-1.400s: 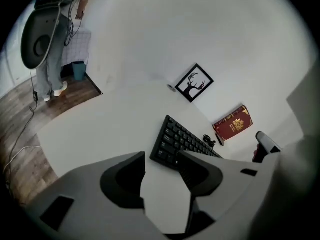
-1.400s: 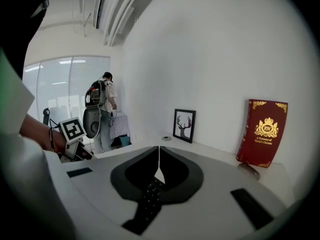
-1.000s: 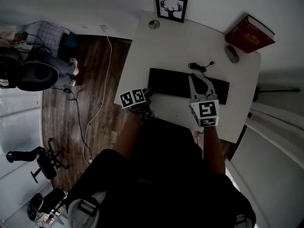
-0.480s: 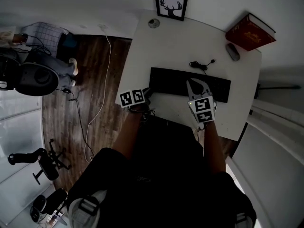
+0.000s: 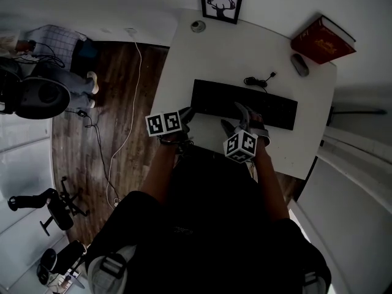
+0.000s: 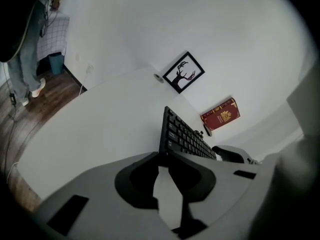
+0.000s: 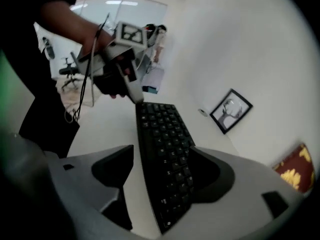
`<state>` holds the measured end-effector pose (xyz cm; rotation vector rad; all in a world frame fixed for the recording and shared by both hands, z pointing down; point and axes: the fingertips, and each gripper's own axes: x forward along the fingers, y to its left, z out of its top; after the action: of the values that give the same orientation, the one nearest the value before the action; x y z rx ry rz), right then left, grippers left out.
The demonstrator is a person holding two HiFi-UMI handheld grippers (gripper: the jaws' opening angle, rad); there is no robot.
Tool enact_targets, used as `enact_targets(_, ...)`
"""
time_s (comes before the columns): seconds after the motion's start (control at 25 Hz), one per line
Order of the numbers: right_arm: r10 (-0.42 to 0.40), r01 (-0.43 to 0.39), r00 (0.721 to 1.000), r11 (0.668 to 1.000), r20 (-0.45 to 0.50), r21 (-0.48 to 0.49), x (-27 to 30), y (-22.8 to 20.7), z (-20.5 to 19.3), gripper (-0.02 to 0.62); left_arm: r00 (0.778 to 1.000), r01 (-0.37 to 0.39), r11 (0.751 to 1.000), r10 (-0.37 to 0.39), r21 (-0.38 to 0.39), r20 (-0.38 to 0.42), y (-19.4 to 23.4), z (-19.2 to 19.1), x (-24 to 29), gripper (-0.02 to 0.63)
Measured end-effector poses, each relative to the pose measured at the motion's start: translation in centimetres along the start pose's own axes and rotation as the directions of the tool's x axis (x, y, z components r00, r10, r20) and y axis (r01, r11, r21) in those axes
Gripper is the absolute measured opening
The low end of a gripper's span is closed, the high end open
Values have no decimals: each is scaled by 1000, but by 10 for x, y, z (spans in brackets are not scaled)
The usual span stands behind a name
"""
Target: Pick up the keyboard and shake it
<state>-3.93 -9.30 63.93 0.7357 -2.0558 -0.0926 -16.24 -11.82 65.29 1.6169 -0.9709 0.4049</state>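
A black keyboard [image 5: 245,104] lies across the white table [image 5: 214,60]. My left gripper [image 5: 188,113] is at the keyboard's left end. In the left gripper view its jaws have just been closing, and the gripper [image 6: 167,159] now pinches the keyboard's [image 6: 182,134] near corner. That end looks slightly raised. My right gripper [image 5: 234,118] sits at the keyboard's front edge, rolled onto its side. Its jaws have just been opening, and the gripper [image 7: 162,154] stands wide open. The keyboard [image 7: 162,149] runs between the jaws, with a gap on the left side.
A red book [image 5: 323,41] and a grey mouse [image 5: 299,67] lie at the back right. A framed deer picture [image 5: 220,6] and a small round object [image 5: 198,26] stand at the back edge. A black cable [image 5: 260,81] lies behind the keyboard. Wooden floor with an office chair [image 5: 37,97] is at left.
The right gripper rolled over, dropped toward the keyboard's front edge and opened from shut. The left gripper closed on the keyboard's left end and rose a little.
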Motion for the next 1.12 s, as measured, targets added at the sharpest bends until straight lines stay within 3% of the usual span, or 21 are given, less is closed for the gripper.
enact_targets(0.12, -66, 49, 995, 977, -78, -209, 8, 12, 2, 347, 1000, 17, 1000, -17, 8, 4, -8, 4, -5, 60)
enact_targets(0.28, -188, 126, 971, 930, -150, -346, 17, 5, -8, 345, 999, 33, 999, -33, 8, -2, -13, 2, -7, 57)
enact_targets(0.32, -190, 122, 968, 926, -163, -357, 19, 5, -11, 337, 999, 36, 999, -36, 6, 0, -13, 1, -7, 57)
enact_targets(0.4, -168, 102, 972, 933, -165, -345, 20, 6, -14, 199, 999, 46, 999, -46, -3, 4, -14, 0, -8, 57)
enact_targets(0.56, -152, 109, 981, 946, -123, -306, 15, 9, -12, 163, 996, 92, 995, -92, -24, -3, -14, -2, -8, 58)
enact_targets(0.68, -217, 185, 974, 934, -72, -304, 5, 2, -4, 102, 987, 154, 985, -151, -72, 48, -14, 6, -14, 68)
enact_targets(0.76, -252, 225, 966, 924, -50, -310, 0, -4, 0, 94, 978, 199, 973, -190, -119, 82, -8, 16, -17, 165)
enact_targets(0.92, -268, 242, 962, 922, -48, -302, -4, -7, -4, 92, 951, 308, 929, -291, -206, 107, -7, 31, -14, 244)
enact_targets(1.12, -282, 265, 959, 908, -8, -325, -11, -5, 0, 89, 921, 381, 880, -387, -282, 39, -14, 28, 16, 276)
